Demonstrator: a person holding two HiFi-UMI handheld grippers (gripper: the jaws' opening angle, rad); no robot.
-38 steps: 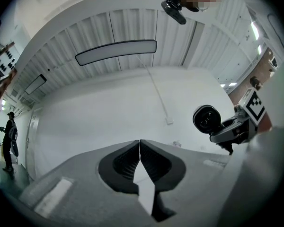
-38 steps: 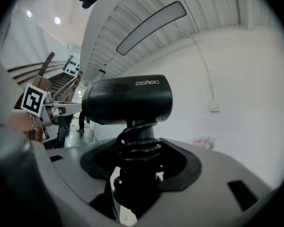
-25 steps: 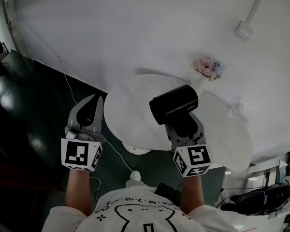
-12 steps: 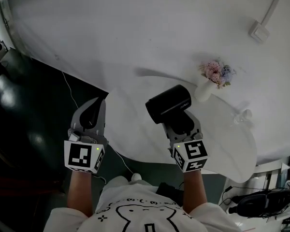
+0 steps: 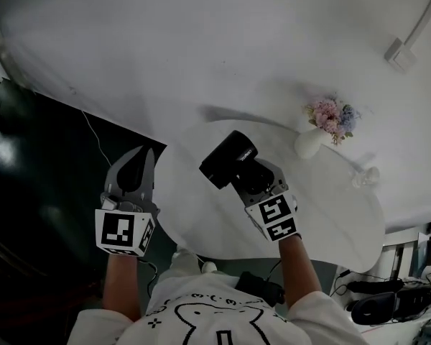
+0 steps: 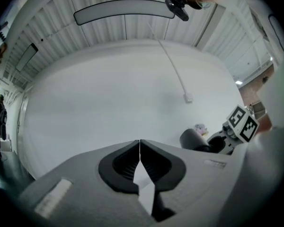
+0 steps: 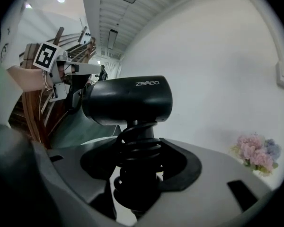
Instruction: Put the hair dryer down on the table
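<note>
1. Since the earlier frames the right gripper [image 5: 253, 180] has swung in over the round white table [image 5: 330, 221]. The black hair dryer [image 5: 228, 158] has tipped with it, and its barrel now points toward the left and far side.
2. The right gripper's jaws are clamped on the hair dryer's handle, which has its black cord [image 7: 135, 148] coiled round it. The barrel stands crosswise above the jaws.
3. The hair dryer is over the near-left part of the table. Whether it touches the tabletop cannot be told.
4. The left gripper [image 5: 133, 172] has stayed left of the table's edge, above the dark floor [image 5: 43, 192]. Its jaws are pressed together with nothing between them.
5. On the far right of the table stands a white vase [image 5: 310, 143] of pink and blue flowers [image 5: 332, 116], well apart from the hair dryer. A small pale object [image 5: 365, 177], too small to identify, lies further right.
6. A white wall [image 5: 201, 42] rises behind the table.
</note>
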